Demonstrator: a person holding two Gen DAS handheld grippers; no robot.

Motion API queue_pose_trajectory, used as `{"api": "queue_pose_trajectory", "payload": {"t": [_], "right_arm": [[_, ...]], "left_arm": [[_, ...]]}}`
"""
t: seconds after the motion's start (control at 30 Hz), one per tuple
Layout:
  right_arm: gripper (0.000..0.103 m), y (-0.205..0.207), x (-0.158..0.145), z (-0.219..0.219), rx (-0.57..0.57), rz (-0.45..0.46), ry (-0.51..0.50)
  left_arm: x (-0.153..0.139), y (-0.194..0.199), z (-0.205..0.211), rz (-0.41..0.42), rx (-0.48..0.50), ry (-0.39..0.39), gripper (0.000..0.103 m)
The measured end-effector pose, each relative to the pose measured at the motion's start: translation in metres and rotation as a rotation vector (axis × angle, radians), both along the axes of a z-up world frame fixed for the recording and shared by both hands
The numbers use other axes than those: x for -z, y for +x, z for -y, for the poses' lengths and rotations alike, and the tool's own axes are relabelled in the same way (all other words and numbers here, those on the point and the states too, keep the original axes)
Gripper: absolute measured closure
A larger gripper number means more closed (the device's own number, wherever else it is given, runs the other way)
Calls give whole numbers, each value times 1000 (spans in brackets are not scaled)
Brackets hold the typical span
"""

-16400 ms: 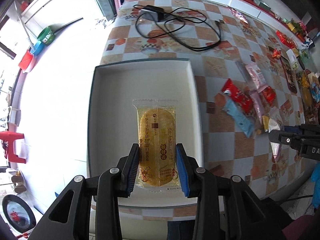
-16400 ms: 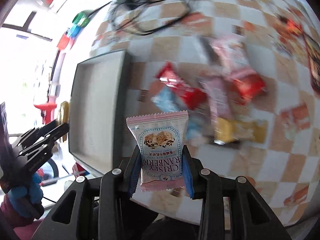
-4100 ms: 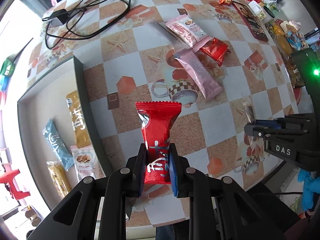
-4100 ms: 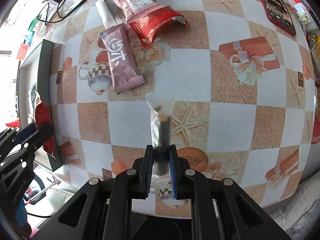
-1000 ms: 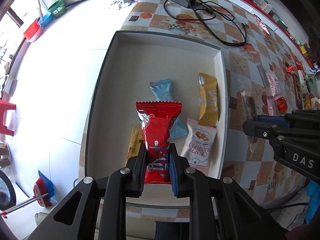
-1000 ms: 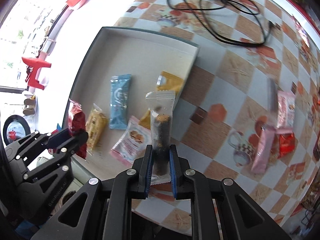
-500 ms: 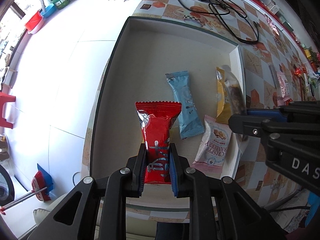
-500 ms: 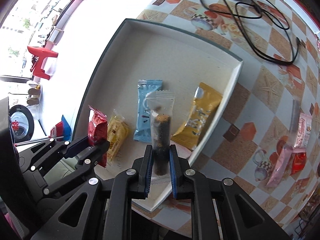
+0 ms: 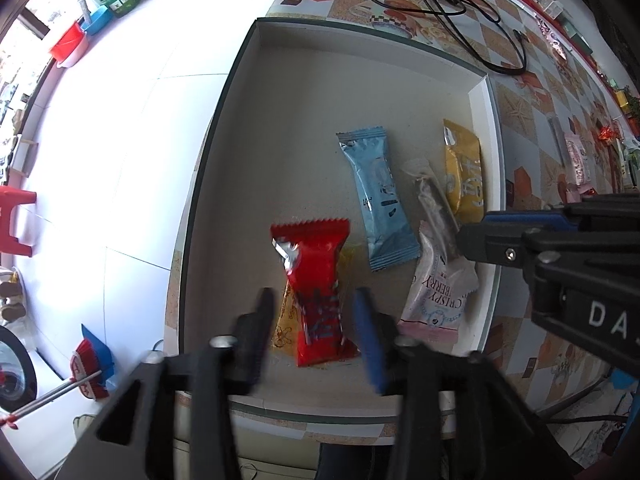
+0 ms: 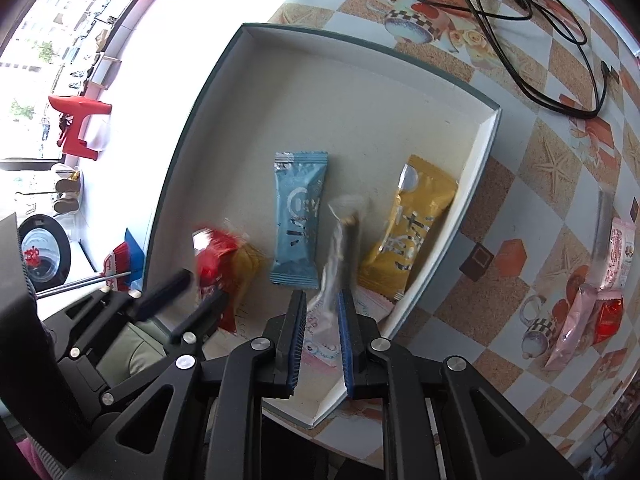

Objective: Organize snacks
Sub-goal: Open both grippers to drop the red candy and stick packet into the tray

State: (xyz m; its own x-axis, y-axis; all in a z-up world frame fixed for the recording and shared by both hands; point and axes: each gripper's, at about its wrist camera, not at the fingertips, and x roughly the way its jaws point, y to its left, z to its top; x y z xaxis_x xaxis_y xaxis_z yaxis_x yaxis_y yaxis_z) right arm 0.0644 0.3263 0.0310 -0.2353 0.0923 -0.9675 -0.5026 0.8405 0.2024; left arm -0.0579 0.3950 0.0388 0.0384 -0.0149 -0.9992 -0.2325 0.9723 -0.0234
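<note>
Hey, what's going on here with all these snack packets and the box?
A person with a hand-held gripper in each hand is sorting snacks from the table into a shallow box. The left hand-held gripper is open, with a red packet dropping onto those already inside. The right hand-held gripper has its jaws apart around a clear-wrapped dark snack stick. More packets wait on the checkered tablecloth.

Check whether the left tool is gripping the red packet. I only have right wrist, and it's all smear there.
Observer: No. In left wrist, the left tool is wide open, and the red packet has a gap to each pad.
Operator: Where is the packet?
Observer: In the tray, partly over a yellow packet.
Operator: What's the pink packet at the near edge?
Observer: The pink packet is printed CRISPY. The clear stick packet lies across its far end.
</note>
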Motion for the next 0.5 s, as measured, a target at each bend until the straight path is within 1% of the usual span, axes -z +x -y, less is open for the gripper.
{"api": "queue_pose_trajectory", "payload": {"t": [0.03, 0.1, 0.3, 0.33, 0.37, 0.4, 0.43, 0.5], "right_arm": [[86, 0, 0, 3, 4, -3, -6], [86, 1, 1, 5, 13, -4, -13], [85, 8, 2, 12, 42, 5, -36], [72, 9, 2, 14, 49, 9, -38], [56, 10, 1, 16, 56, 13, -35], [21, 11, -1, 19, 64, 23, -30], [12, 11, -4, 23, 73, 45, -21], [12, 14, -6, 27, 78, 52, -19]], "left_arm": [[-2, 1, 1, 10, -2, 12, 30], [-7, 3, 3, 31, 1, 30, 24], [-6, 10, 11, 17, 4, 26, 23], [-6, 11, 13, 12, 5, 23, 23], [-6, 13, 16, 8, 7, 22, 23], [-6, 13, 18, 8, 9, 22, 23], [-6, 12, 20, 8, 13, 24, 23], [-7, 14, 26, 10, 22, 28, 23]]}}
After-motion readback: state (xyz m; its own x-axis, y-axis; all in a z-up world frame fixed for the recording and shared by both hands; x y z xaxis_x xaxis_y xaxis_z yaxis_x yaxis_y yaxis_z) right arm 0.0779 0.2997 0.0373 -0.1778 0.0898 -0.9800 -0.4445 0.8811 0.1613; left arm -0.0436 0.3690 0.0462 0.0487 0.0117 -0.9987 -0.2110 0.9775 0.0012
